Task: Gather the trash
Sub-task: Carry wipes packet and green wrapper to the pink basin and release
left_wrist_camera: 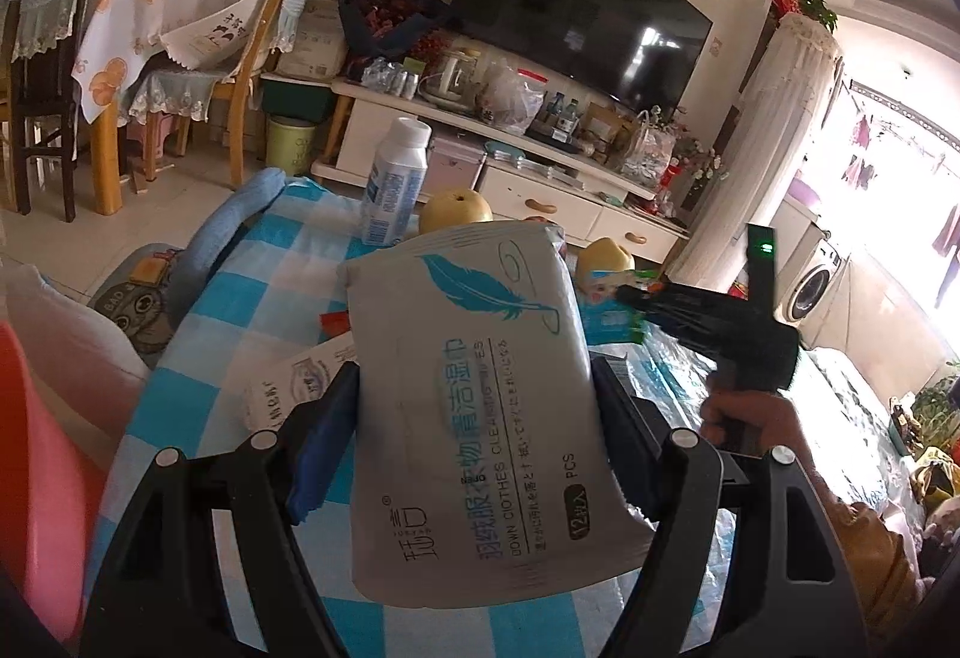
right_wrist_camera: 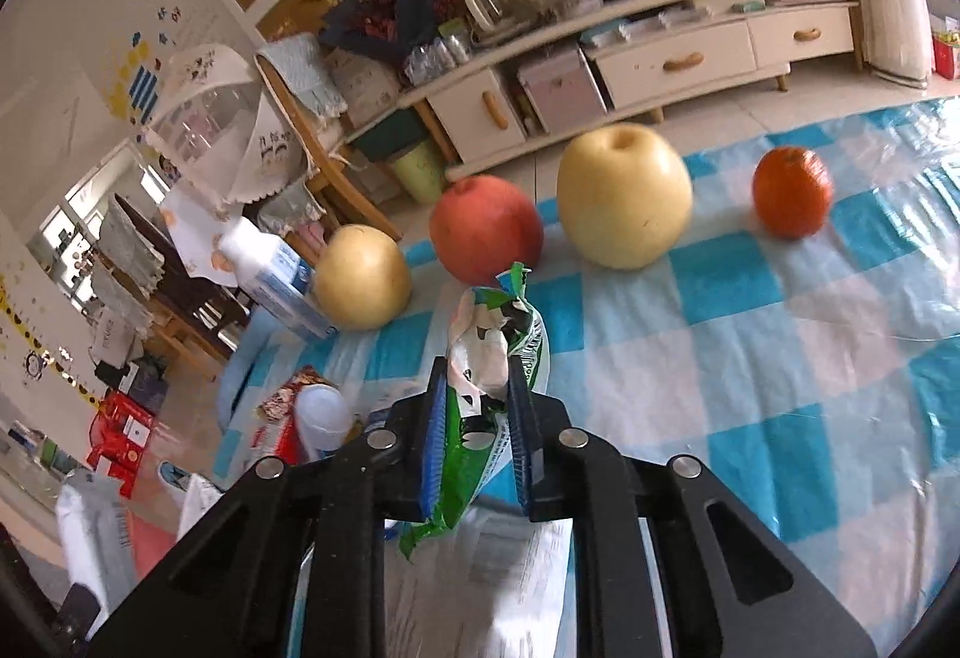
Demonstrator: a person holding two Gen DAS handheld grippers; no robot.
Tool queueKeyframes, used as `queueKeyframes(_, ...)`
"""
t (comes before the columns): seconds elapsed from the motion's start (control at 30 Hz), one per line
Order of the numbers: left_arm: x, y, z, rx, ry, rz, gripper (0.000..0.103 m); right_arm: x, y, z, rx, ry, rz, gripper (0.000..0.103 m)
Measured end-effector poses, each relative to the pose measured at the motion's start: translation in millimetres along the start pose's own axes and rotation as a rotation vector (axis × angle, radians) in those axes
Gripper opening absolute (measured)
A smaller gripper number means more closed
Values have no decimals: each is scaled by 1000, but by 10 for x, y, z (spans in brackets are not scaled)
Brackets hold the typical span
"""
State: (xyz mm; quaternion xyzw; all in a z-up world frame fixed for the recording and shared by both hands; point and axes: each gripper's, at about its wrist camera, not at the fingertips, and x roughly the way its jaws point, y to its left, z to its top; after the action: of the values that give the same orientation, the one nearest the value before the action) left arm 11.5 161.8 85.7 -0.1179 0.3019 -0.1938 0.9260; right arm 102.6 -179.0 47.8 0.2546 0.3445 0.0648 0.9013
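My left gripper [left_wrist_camera: 474, 406] is shut on a grey wet-wipes pack [left_wrist_camera: 480, 406] with a blue feather print, held above the blue-checked tablecloth [left_wrist_camera: 240, 310]. My right gripper [right_wrist_camera: 480, 400] is shut on a crumpled green and white wrapper [right_wrist_camera: 489, 352], held over the cloth [right_wrist_camera: 750, 358]. The right gripper also shows in the left wrist view [left_wrist_camera: 636, 298], to the right of the pack, with the person's hand on it. More paper trash lies under the pack [left_wrist_camera: 294, 376] and below the right gripper [right_wrist_camera: 504, 556].
On the cloth stand two yellow pears [right_wrist_camera: 624, 196] [right_wrist_camera: 363, 277], a red apple [right_wrist_camera: 486, 229], an orange [right_wrist_camera: 792, 190] and a white bottle [left_wrist_camera: 396, 178]. A red and white packet [right_wrist_camera: 282, 418] lies at the left. A TV cabinet [right_wrist_camera: 660, 58] stands behind; a pink bin [left_wrist_camera: 42, 478] at the left.
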Motion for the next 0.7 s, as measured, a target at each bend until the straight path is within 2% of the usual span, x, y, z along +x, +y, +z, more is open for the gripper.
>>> queueKeyframes(0.23,-140,127,36,-5,-42,53,75,-314,174,-101,-11,-32,14,20)
queueKeyframes(0.37,-253,206,71,-14,-76,94,75,-464,419,-156,-43,-49,52,20)
queueKeyframes(0.7,-642,548,145,-83,-174,219,75,-772,1459,-491,-195,-53,226,20)
